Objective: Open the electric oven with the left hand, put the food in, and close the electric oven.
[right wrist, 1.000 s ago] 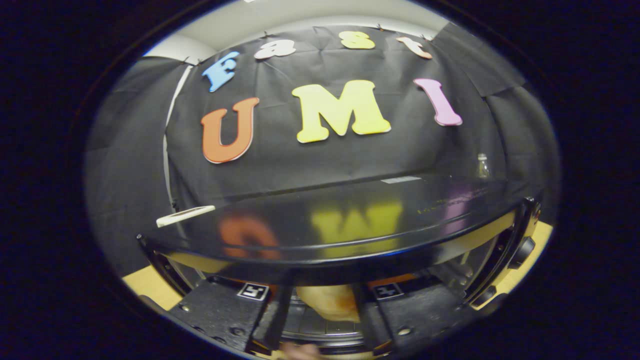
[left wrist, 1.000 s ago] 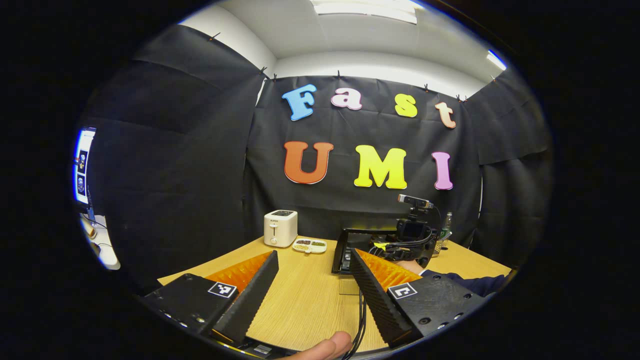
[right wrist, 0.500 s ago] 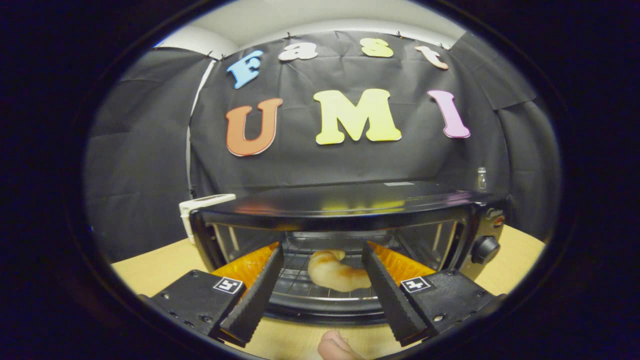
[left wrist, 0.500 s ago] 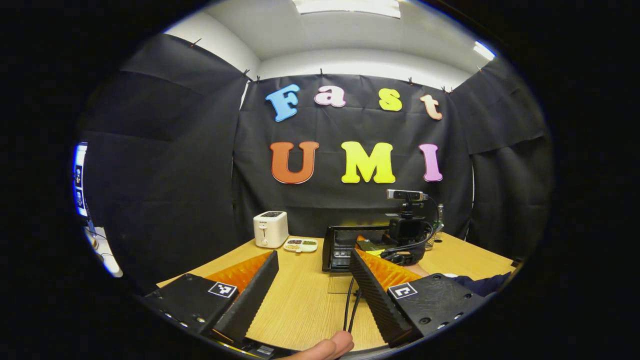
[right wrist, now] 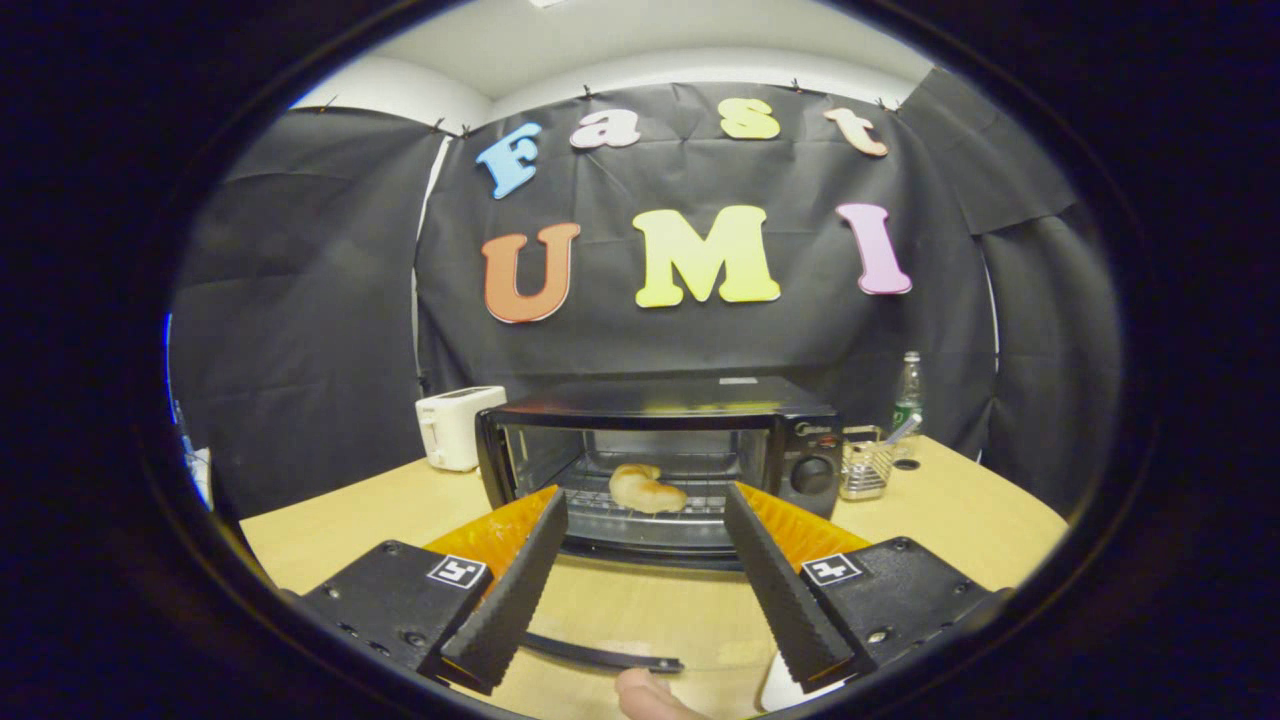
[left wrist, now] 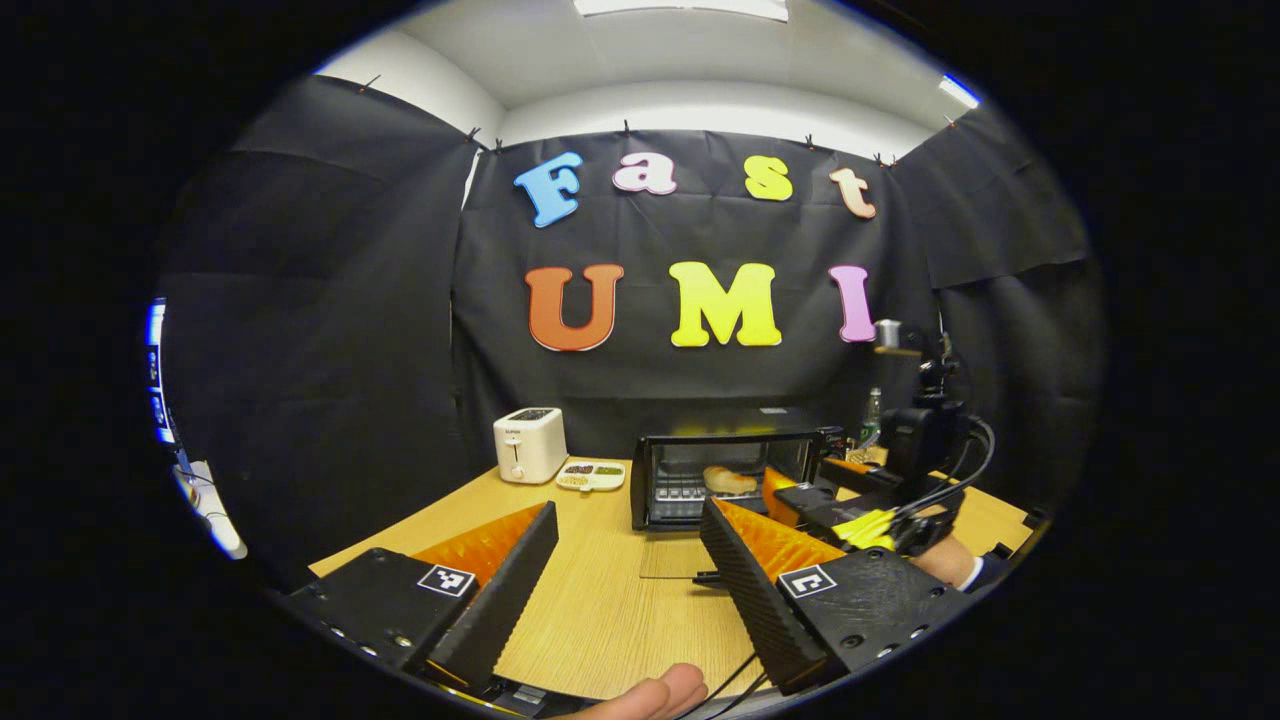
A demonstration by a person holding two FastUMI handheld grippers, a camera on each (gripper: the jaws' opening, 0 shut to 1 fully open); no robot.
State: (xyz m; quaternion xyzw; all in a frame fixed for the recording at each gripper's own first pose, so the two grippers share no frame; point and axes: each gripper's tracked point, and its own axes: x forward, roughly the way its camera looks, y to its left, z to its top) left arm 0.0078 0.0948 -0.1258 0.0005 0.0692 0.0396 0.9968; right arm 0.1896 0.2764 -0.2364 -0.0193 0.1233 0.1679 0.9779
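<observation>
Now golden croissant (right wrist: 645, 490) inside open oven (right wrist: 660, 450)

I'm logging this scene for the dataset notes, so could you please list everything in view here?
Electric oven: one, black, mid-table, door down.
Croissant: one, golden brown, on the oven rack.
Toaster: one, cream, left of the oven.
Snack tray: one, white, between toaster and oven.
Wire basket: one, metal, right of the oven.
Bottle: one, clear, behind the basket.
Table: one, light wood.
Left gripper: open, empty.
Right gripper: open, empty, facing the oven.
</observation>
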